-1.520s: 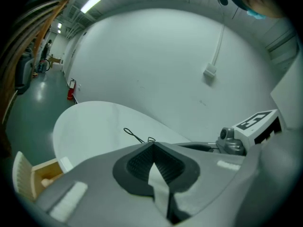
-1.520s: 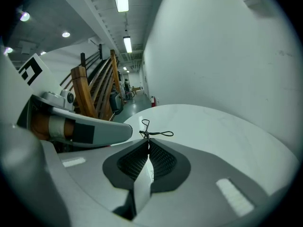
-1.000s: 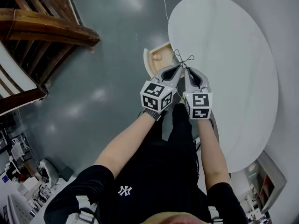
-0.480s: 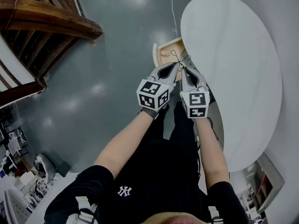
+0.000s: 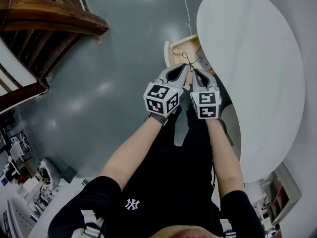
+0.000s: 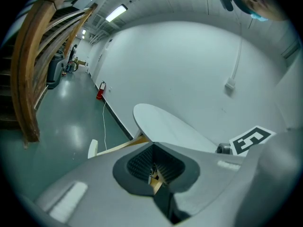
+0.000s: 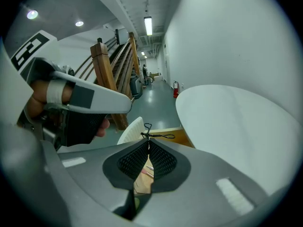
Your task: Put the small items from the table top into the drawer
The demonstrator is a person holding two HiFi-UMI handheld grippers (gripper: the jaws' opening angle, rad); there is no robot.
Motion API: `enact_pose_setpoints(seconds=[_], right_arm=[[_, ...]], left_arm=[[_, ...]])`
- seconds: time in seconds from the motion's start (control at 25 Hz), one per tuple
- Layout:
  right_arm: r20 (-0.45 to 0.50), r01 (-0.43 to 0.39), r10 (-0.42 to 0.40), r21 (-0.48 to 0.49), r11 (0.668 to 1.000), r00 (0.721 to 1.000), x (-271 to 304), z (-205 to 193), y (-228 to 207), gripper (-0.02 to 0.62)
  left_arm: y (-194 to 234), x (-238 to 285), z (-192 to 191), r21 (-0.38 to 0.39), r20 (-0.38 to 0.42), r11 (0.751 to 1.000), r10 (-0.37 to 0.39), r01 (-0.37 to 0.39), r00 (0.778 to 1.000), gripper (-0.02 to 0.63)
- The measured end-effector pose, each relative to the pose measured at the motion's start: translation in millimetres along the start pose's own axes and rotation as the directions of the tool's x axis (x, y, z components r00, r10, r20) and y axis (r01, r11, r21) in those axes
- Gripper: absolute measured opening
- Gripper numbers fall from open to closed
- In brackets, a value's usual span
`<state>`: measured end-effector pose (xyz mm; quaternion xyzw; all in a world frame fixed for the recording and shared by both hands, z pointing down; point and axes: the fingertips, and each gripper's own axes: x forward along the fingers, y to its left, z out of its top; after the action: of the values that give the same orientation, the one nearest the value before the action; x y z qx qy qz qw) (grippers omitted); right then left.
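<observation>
Head view: left gripper [image 5: 184, 67] and right gripper [image 5: 194, 72] are hovering over the open pale wooden drawer [image 5: 174, 51] by the round white table [image 5: 247, 58]. Left gripper view: jaws are pressing together, empty. Right gripper view: jaws are pinching a thin black looped cord [image 7: 146, 135] above the drawer.

The open drawer [image 5: 177, 51] juts out from under the left edge of the round surface [image 5: 252, 58], which spreads away to the drawer's right. Both claws sit over the drawer's near end, the left claw [image 5: 185, 67] just left of the right claw [image 5: 194, 71], their tips almost touching. A thin black cord [image 5: 192, 61] is nipped in the right claw's tip, above the drawer's inside. Well left of the drawer stands a wooden staircase [image 5: 44, 24]. A floor cable [image 5: 186, 9] runs on beyond the drawer.
</observation>
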<state>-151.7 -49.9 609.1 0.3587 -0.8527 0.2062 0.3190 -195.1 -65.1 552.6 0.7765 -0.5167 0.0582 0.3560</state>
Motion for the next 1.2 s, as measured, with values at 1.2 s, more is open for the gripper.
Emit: enact_pose_setpoints(seconds=[1.2], right_arm=[[-0.181,-0.032,0.037,0.03,0.999,0.983,102.5,-71.2,-21.7,0.126]], left_arm=[[39.9,40.8,-16.0,0.014,-0.004,1.0,0.014,-0.014,1.0,0.001]])
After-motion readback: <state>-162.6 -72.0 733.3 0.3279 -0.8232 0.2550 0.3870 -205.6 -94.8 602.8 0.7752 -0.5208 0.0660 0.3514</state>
